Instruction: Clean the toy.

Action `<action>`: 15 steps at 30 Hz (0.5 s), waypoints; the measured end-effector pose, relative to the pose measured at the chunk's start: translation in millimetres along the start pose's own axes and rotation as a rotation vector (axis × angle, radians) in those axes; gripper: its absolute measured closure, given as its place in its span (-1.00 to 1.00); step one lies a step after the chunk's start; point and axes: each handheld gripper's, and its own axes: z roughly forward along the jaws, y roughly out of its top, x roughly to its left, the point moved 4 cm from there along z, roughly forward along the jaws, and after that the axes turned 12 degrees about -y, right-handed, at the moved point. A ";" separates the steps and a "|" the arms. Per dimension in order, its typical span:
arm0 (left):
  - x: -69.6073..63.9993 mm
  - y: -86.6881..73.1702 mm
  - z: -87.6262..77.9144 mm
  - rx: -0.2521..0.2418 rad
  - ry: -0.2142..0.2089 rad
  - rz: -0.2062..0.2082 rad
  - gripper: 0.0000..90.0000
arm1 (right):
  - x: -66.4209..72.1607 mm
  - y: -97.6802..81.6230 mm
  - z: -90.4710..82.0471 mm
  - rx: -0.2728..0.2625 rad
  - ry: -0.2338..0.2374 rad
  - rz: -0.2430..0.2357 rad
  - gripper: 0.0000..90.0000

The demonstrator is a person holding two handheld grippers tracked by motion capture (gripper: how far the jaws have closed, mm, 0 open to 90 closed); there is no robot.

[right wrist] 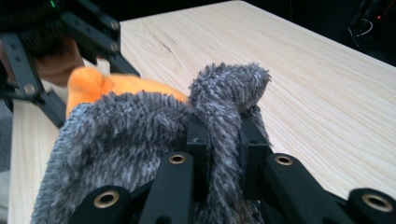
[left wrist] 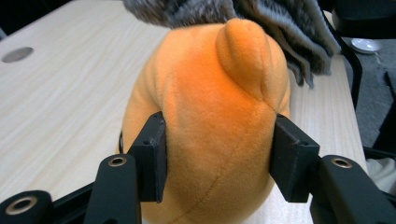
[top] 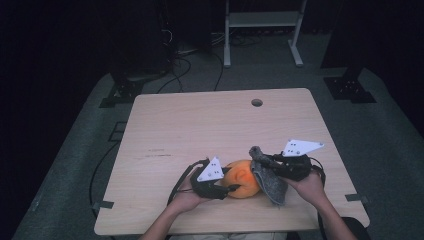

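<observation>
Hands low at the table's near edge: left gripper [left wrist: 217,158] squeezing the orange plush toy [left wrist: 210,116], right gripper [right wrist: 219,154] pinching the grey furry cloth [right wrist: 126,135] draped against it.

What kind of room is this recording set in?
Probably a lab or recording studio: a bare wooden table with a cable hole, dark surroundings, cables on grey carpet, and a white metal stand behind.

Most of the pale wooden tabletop [top: 200,125] is lying bare behind and to the left of the hands, giving free passage there. Near the front edge the round orange plush toy [top: 243,178] and the shaggy grey fabric piece [top: 267,176] draping against its right side are blocking the gap between both grippers.
</observation>
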 end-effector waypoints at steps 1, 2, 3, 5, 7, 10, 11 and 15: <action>0.7 0.1 -2.2 -0.004 0.008 -0.004 0.03 | -0.6 -0.8 0.9 0.004 -0.002 0.001 0.73; 2.7 -0.4 -6.3 -0.008 0.023 -0.010 0.03 | -1.3 -1.9 1.8 0.007 -0.002 0.004 0.73; 4.5 -0.9 -9.2 -0.013 0.036 -0.020 0.03 | -2.1 -3.1 2.5 0.010 0.006 0.017 0.73; 8.0 -1.7 -13.2 -0.006 0.080 -0.022 0.04 | -0.6 -1.2 2.3 -0.012 0.034 0.040 0.73; 8.6 -1.2 -11.0 0.020 0.112 -0.010 0.04 | 9.2 8.5 0.3 -0.075 0.099 0.064 0.73; 2.7 -0.9 -0.5 0.040 0.104 0.011 0.04 | 29.7 23.0 2.1 -0.137 0.173 0.040 0.73; 1.3 -0.3 0.5 0.045 0.111 0.016 0.04 | 37.5 26.3 5.5 -0.137 0.182 0.015 0.73; 5.5 -4.0 -7.1 0.019 0.098 -0.021 0.04 | 33.6 20.2 12.5 -0.104 0.155 0.026 0.73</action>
